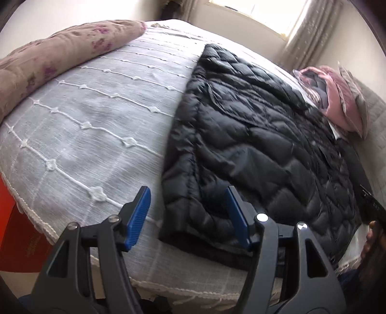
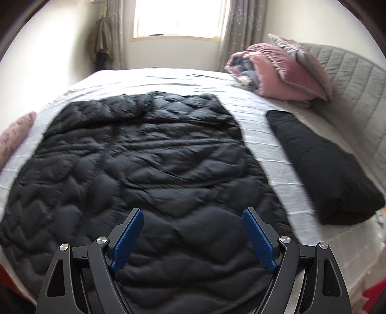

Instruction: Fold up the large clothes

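A large black quilted puffer jacket (image 1: 253, 135) lies spread flat on a white bedspread (image 1: 84, 116); in the right wrist view the jacket (image 2: 144, 169) fills the middle of the bed. My left gripper (image 1: 187, 215) is open and hovers over the jacket's near left corner by the bed's front edge, with the corner lying below the gap and neither blue pad pressing on it. My right gripper (image 2: 193, 236) is open wide above the jacket's near part, with nothing held between its pads.
A folded black garment (image 2: 323, 169) lies on the bed right of the jacket. Pink and grey bedding (image 2: 277, 70) is piled by the grey headboard (image 2: 349, 79). A floral beige quilt (image 1: 48, 60) lies along the left. A window (image 2: 178, 19) is behind the bed. Fingers (image 1: 371, 236) show at the right edge.
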Demonstrator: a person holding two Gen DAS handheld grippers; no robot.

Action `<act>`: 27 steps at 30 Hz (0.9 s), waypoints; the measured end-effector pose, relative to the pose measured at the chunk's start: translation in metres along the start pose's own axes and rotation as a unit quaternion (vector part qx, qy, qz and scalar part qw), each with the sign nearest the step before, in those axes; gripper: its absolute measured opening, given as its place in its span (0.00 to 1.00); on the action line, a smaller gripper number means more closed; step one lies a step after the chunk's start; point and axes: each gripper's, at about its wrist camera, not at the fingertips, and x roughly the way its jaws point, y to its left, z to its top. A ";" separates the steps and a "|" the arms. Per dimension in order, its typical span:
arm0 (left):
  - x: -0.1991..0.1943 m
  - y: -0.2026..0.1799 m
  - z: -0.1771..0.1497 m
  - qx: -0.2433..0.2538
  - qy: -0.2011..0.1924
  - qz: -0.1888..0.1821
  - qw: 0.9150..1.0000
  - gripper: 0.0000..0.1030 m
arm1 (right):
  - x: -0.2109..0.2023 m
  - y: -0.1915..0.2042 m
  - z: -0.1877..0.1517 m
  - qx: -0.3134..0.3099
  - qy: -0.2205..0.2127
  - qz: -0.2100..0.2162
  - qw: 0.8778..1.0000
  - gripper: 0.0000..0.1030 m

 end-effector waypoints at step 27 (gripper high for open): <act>0.012 0.009 -0.005 -0.126 0.049 -0.079 0.988 0.46 | 0.036 -0.188 -0.082 0.330 0.118 0.139 0.926 0.73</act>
